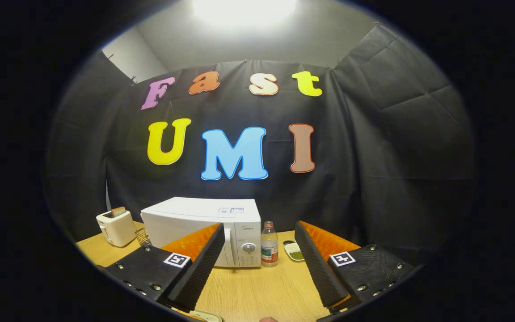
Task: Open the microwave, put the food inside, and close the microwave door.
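A white microwave (204,223) stands on the wooden table (253,290) beyond my fingers, its door shut and its control panel with a round knob (249,247) facing me. A small white dish (294,250) holding something green lies to the right of the microwave, just past a bottle. My gripper (259,264) is open above the table, well short of the microwave, with nothing between its fingers. The left finger (199,268) overlaps the microwave's door in the view.
A clear water bottle (269,245) with a red cap stands right beside the microwave's panel. A white toaster (115,227) with a slice in it sits to the left, with a small wire rack (141,235) between it and the microwave.
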`<state>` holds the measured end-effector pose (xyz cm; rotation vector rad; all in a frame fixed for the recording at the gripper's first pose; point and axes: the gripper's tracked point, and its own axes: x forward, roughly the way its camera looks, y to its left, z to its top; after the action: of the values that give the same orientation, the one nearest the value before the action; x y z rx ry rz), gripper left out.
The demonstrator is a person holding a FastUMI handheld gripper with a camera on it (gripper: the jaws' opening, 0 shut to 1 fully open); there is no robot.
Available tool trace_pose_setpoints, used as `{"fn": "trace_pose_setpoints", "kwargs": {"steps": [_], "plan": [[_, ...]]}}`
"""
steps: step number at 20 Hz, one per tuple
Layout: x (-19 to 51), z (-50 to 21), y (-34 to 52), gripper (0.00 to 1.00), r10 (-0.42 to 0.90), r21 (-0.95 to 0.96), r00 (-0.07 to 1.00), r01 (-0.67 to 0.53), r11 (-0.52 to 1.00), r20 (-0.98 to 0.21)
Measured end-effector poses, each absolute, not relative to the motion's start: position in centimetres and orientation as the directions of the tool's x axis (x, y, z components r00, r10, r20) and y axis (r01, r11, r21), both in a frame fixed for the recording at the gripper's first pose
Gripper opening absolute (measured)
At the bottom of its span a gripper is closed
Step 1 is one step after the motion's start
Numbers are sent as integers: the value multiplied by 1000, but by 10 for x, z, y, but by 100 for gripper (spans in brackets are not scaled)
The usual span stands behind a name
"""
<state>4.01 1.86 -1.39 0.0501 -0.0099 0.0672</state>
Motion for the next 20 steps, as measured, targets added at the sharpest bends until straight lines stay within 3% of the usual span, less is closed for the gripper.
{"fn": "trace_pose_setpoints", "kwargs": {"steps": [20], "plan": [[187,-116,99,98,186,16,975,-185,983,-122]]}}
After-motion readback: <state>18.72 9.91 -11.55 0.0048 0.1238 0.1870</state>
